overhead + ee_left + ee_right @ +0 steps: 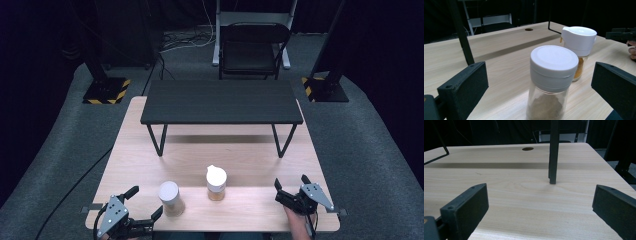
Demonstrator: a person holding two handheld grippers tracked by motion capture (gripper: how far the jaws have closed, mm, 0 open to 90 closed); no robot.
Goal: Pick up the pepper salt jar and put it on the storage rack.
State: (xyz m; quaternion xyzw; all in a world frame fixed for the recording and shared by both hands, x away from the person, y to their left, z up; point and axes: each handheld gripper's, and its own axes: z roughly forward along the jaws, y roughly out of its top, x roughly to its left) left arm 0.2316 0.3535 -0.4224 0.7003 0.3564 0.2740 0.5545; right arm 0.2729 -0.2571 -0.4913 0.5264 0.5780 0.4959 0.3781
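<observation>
Two glass spice jars stand on the wooden table near its front edge. The flat-lidded jar holds pale brown powder. The flip-top jar holds orange-yellow powder. My left gripper is open at the front left, and its jaws point at the flat-lidded jar without touching it. Behind that one stands the flip-top jar. My right gripper is open at the front right, with nothing between its jaws. It also shows far off with a hand behind it.
A black low shelf on thin wire legs spans the back half of the table. One of its legs rises ahead of my right gripper, near a cable hole. A black folding chair stands beyond the table.
</observation>
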